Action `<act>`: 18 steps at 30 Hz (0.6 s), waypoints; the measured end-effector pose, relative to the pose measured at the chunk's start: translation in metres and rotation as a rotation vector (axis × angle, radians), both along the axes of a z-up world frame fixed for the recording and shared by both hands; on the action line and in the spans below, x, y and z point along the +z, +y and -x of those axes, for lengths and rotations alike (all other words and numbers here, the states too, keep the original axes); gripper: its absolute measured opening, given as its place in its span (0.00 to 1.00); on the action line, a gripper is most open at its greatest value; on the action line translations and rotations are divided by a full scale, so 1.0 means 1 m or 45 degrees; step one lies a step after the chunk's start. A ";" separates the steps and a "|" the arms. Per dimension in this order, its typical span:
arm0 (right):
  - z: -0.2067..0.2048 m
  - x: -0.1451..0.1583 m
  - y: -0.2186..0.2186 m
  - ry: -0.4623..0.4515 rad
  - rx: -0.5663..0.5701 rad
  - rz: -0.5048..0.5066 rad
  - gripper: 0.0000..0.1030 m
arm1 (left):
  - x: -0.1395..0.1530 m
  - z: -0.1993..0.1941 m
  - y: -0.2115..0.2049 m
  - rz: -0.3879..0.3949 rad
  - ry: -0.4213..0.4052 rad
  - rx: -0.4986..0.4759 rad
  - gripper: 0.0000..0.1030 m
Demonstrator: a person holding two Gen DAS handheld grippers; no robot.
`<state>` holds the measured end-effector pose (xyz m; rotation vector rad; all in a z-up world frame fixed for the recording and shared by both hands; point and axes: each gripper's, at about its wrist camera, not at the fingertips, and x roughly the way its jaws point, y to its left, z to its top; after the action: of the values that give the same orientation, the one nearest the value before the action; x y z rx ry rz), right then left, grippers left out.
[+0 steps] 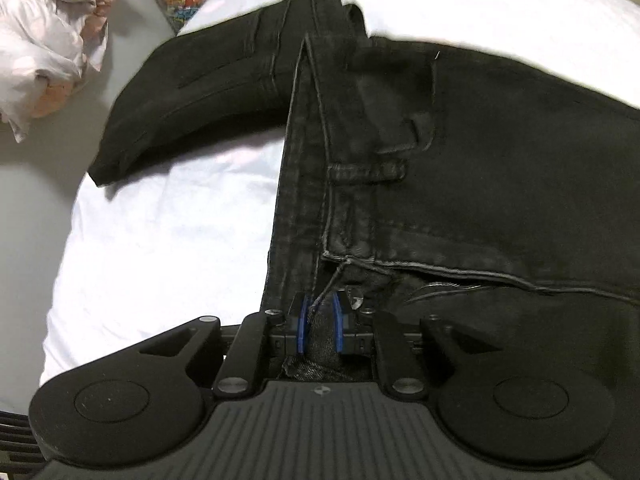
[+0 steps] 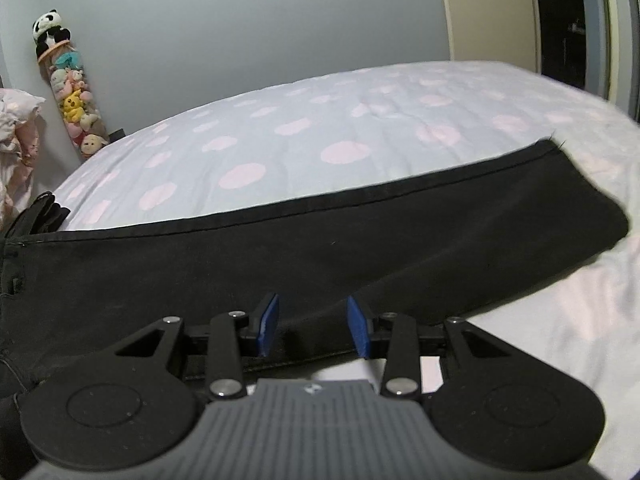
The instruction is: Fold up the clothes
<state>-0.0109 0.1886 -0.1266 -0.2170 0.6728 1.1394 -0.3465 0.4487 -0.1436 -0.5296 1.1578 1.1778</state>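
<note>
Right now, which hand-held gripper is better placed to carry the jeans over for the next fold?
Left. The left hand-held gripper is already shut on the black jeans at the waistband, while the right hand-held gripper is open over the trouser leg, gripping nothing.

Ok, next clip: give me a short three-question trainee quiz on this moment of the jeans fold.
1. True or false: the left gripper is shut on denim at the waist of the black jeans.
2. The right gripper is: A) shut on the trouser leg, B) open with the leg between its fingers, C) holding a pillow.
3. Fill in: the jeans lie on a bed whose cover has pink ____.

Key: 1 true; 2 B; 3 dots.
</note>
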 end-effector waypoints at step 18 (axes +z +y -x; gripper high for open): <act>0.043 0.035 -0.038 0.012 0.018 0.144 0.47 | 0.047 0.127 -0.124 -0.153 -0.440 0.306 0.58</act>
<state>-0.0534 0.1505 -0.0919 -0.3134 0.7458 1.1175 -0.4732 0.3246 -0.0966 -0.7618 0.7376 1.2915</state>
